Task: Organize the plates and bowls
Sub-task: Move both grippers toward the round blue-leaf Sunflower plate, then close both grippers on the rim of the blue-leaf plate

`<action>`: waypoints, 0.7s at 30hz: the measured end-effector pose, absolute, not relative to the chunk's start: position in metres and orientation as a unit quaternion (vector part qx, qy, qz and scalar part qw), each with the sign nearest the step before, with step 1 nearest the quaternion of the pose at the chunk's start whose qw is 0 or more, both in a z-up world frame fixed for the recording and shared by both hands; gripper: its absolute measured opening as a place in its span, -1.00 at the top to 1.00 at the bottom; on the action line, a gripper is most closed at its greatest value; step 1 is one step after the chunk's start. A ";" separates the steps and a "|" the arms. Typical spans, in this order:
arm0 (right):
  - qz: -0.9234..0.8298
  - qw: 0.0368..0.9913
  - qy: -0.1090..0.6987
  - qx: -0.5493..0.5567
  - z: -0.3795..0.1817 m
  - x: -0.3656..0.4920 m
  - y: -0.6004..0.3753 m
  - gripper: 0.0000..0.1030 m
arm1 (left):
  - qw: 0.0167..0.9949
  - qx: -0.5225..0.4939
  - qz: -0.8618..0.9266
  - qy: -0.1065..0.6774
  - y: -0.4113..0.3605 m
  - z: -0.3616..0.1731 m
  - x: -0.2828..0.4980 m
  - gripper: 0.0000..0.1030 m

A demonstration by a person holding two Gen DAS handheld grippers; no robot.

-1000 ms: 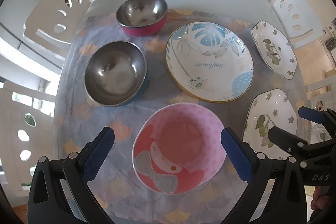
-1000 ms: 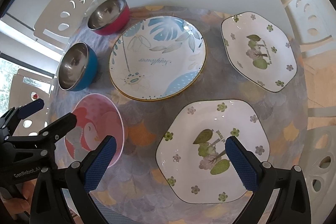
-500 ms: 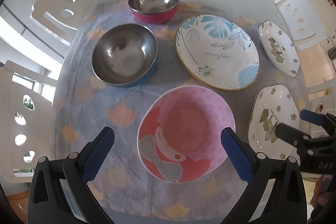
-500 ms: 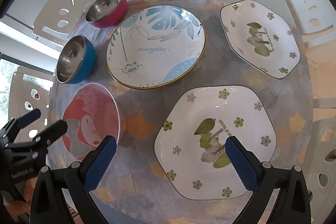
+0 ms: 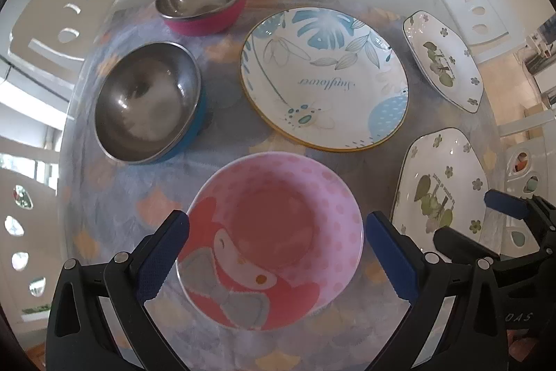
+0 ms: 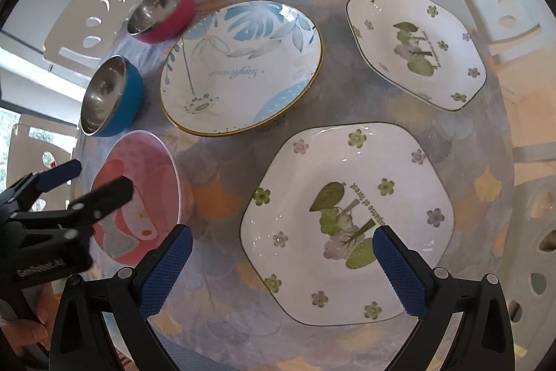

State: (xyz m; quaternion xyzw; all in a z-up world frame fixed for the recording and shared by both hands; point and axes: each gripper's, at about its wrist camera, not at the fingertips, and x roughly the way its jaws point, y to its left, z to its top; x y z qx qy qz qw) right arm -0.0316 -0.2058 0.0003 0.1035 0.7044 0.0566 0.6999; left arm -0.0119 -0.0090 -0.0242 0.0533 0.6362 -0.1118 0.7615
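Low in both frames, the left gripper [image 5: 274, 252] hovers, jaws wide and empty, over the pink cartoon bowl [image 5: 271, 239], the right gripper [image 6: 283, 266] likewise over the near hexagonal floral plate [image 6: 347, 214].

Three bowls and three plates, all upright and empty, none stacked.

In the left wrist view a pink bowl [image 5: 274, 239] with a cartoon face sits at lower centre. Up and to its left is a steel bowl with a blue outside [image 5: 147, 101], and above that, near the top, a steel bowl with a magenta outside [image 5: 201, 0]. A round plate [image 5: 325, 77] with blue leaves and a gold rim lies at centre right, just beside the pink bowl. In the right wrist view a hexagonal floral plate [image 6: 347, 221] fills the lower centre and a matching far plate [image 6: 415, 46] lies at upper right, apart from it.
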 end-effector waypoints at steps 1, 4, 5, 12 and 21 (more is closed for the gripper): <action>0.059 0.698 0.705 0.111 -0.002 -0.031 -0.206 -1.00 | 0.761 0.052 -0.113 0.636 -0.009 -0.025 -0.011 -0.96; 0.060 0.695 0.708 0.110 -0.008 -0.030 -0.205 -1.00 | 0.756 0.051 -0.110 0.643 -0.010 -0.032 -0.009 -0.96; 0.060 0.695 0.708 0.109 -0.009 -0.030 -0.204 -1.00 | 0.755 0.050 -0.110 0.645 -0.010 -0.032 -0.008 -0.95; 0.069 0.693 0.710 0.108 -0.013 -0.024 -0.207 -1.00 | 0.755 0.053 -0.122 0.642 -0.008 -0.027 0.000 -0.95; 0.068 0.709 0.692 0.117 0.005 0.016 -0.232 -1.00 | 0.767 0.025 -0.121 0.630 -0.007 -0.005 0.044 -0.95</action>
